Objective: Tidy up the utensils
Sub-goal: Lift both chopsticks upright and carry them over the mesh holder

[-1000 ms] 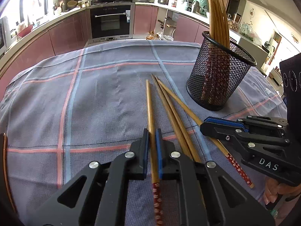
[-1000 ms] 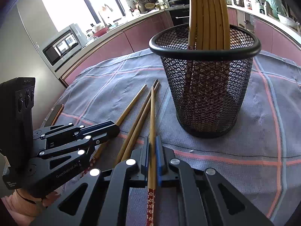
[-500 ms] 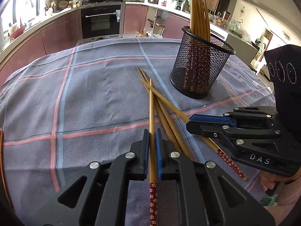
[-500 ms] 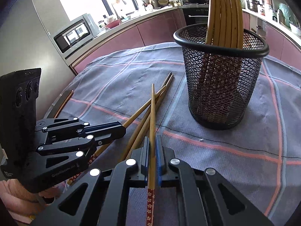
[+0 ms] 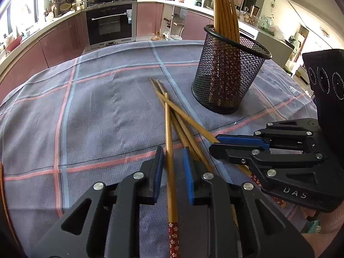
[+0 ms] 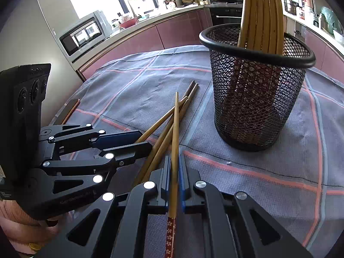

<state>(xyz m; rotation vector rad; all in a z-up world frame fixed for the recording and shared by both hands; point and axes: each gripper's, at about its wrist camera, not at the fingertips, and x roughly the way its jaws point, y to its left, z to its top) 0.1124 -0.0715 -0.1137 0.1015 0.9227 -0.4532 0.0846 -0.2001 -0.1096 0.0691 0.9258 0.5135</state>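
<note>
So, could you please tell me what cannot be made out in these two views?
- Left wrist view: patterned ends of the loose chopsticks, hidden under the right gripper.
- Both views: tops of the standing chopsticks in the mesh holder, cut off by the top edge.
- Their count: they overlap.

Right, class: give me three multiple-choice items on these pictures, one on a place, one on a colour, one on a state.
1. Where do the upright chopsticks stand?
A. in the mesh holder
B. in a drawer
C. on the oven

2. What colour is the mesh holder?
A. white
B. black
C. red

3. How is the left gripper?
A. shut on the holder
B. open, with a chopstick between its jaws
C. shut on the cloth

Key:
1. A: they rise out of its rim.
2. B: wire and rim are both black.
3. B: gaps show beside the chopstick.
</note>
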